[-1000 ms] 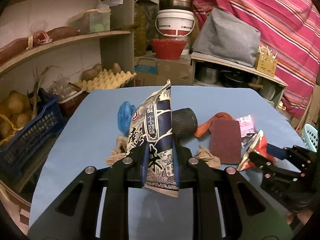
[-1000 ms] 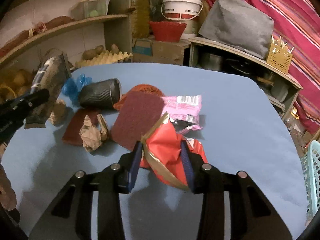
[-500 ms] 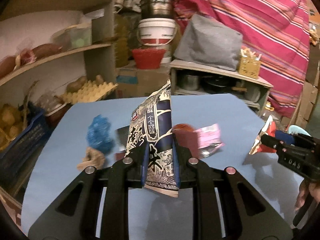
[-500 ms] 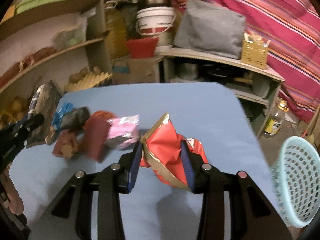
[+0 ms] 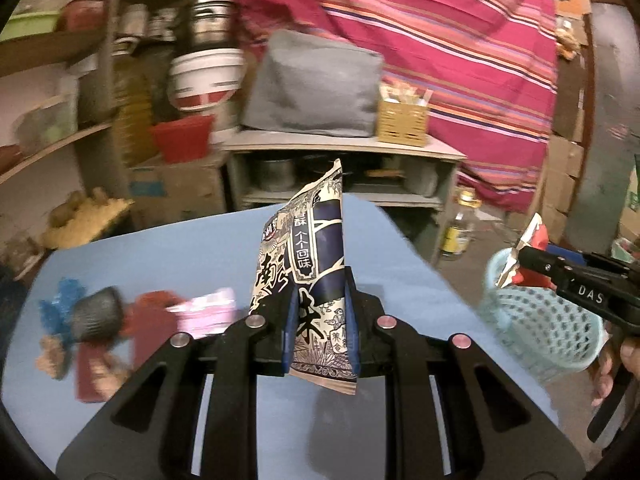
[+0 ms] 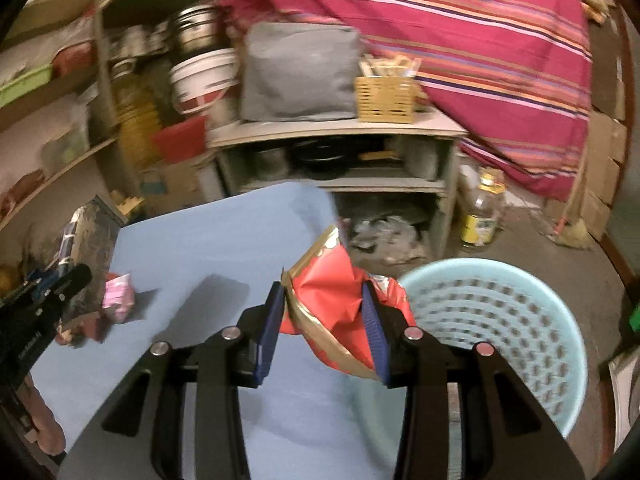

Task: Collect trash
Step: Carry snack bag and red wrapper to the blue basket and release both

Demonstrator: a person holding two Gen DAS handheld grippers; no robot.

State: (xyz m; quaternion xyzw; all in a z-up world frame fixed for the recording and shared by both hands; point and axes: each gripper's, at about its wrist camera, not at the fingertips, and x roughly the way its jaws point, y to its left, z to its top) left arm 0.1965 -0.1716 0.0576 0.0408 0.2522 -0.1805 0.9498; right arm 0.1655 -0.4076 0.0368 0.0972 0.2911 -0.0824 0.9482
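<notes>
Transport step. Left gripper (image 5: 320,330), jaws nearly closed, pinches a navy-patterned snack bag (image 5: 310,268) above the blue tabletop (image 5: 400,280); right gripper (image 6: 324,328), jaws part-open, clamps a crumpled red wrapper (image 6: 332,300) at the tabletop's right edge beside the pale-blue mesh basket (image 6: 500,320). Next, probably: centre each over the basket, then release.

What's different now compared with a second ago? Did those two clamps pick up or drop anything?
Nothing was picked up or dropped. Both swung away from the trash pile toward the light blue basket beside the table. The right hand-held gripper now holds its red wrapper near the basket's rim; the left hand-held gripper follows, still clamping the dark blue snack bag. The remaining trash stays put.
</notes>
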